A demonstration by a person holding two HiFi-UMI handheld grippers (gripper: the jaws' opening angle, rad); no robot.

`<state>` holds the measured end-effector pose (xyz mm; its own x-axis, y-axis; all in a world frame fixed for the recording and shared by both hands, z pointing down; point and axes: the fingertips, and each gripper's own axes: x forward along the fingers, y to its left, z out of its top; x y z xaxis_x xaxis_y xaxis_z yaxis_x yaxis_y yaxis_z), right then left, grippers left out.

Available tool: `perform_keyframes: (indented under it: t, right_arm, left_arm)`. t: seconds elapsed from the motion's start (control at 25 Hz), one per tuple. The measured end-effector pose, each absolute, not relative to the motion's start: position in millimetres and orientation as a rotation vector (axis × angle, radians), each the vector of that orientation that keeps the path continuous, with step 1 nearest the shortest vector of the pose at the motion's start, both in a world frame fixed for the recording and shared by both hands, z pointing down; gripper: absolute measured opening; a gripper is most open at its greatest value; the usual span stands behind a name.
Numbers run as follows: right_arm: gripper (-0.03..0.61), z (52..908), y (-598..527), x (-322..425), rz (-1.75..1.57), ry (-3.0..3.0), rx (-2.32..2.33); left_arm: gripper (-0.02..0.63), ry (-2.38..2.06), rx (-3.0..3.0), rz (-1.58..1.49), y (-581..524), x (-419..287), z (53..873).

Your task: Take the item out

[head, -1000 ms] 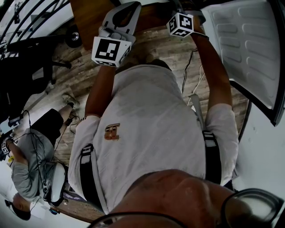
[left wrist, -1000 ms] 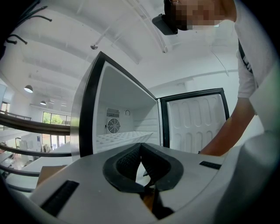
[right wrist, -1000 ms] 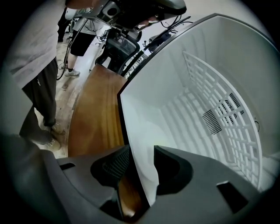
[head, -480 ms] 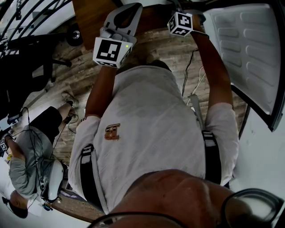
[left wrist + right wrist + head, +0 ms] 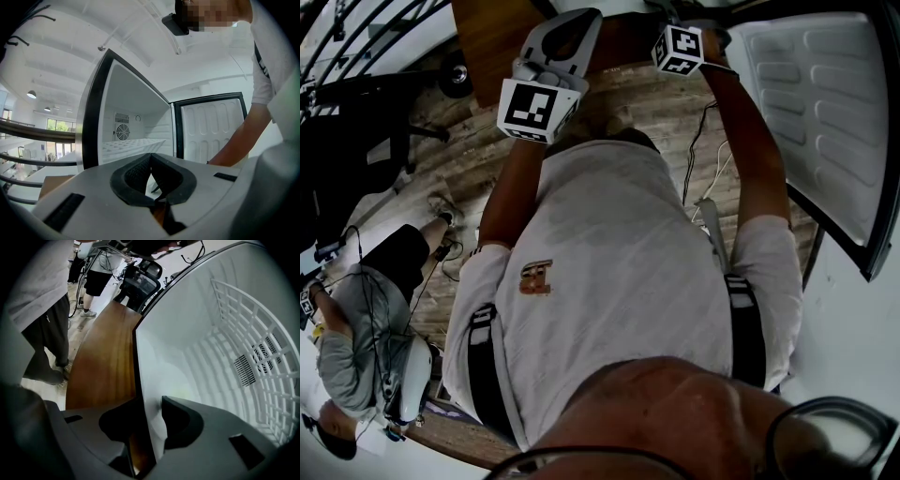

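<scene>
In the head view, the left gripper (image 5: 567, 23) and the right gripper (image 5: 680, 49) were held out ahead of the person's chest, beside the open fridge door (image 5: 825, 103). In the left gripper view, its fingers met at the tips with nothing between them, facing the open fridge (image 5: 136, 108) and its white shelf (image 5: 133, 144). In the right gripper view, the fingers stood well apart, though they had just been closing, with the fridge wall's dark front edge (image 5: 140, 394) running between them beside a wooden panel (image 5: 101, 362); no view let the item be made out.
</scene>
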<state>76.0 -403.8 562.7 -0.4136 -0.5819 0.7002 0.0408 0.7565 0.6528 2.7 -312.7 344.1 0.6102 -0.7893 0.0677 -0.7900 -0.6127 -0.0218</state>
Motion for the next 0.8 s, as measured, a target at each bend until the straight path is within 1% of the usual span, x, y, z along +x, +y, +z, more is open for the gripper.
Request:
perform_keyframes:
  t: [0.52, 0.8]
  right_arm:
    - [0.104, 564, -400, 81, -0.769, -1.874, 0.419]
    - [0.092, 563, -394, 82, -0.813, -1.851, 0.425]
  left_arm:
    - [0.018, -1.355, 2.803, 0.129, -311, 10, 352]
    - [0.018, -1.345, 2.812, 0.131, -308, 13, 352]
